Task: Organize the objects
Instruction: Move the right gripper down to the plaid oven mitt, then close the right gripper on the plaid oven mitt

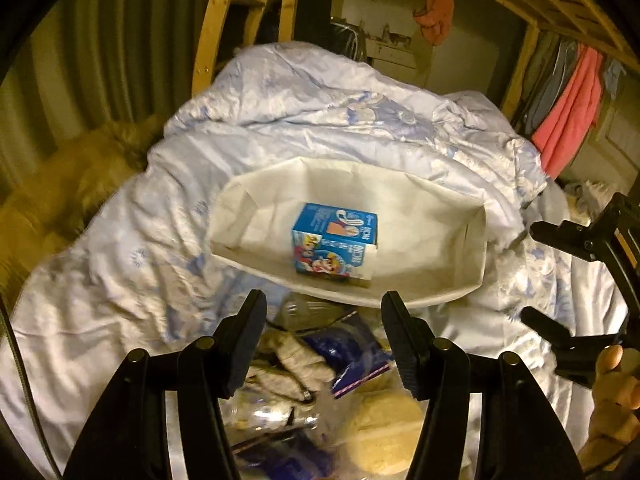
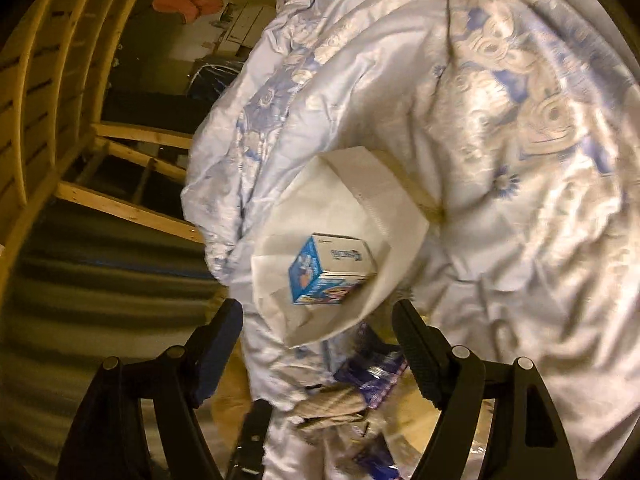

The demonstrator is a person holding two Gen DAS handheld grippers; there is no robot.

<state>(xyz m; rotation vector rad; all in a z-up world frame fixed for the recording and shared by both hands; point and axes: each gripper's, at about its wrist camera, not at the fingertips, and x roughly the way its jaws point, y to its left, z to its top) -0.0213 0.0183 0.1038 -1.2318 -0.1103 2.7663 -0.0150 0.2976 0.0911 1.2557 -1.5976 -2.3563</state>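
Observation:
A white fabric bin [image 1: 440, 200] lies on the rumpled duvet with a blue carton [image 1: 332, 244] inside it. My left gripper [image 1: 323, 308] hangs open just in front of the bin, over a heap of loose things: a pale glove [image 1: 292, 360], a blue packet [image 1: 352, 348], a yellow sponge [image 1: 384, 428] and a clear bulb-like object [image 1: 300, 308]. Nothing sits between its fingers. My right gripper [image 2: 318, 316] is open and empty too, near the bin [image 2: 320, 192] and carton [image 2: 332, 272]. The left wrist view shows it at the right edge as the right gripper [image 1: 530, 274].
The white-and-blue duvet [image 1: 120, 280] covers the bed and bunches up behind the bin. A wooden bunk frame [image 1: 208, 40] rises at the back, pink clothes [image 1: 568, 112] hang at the right, and a hand [image 1: 616, 392] holds the right gripper. A brown furry blanket [image 1: 60, 200] lies on the left.

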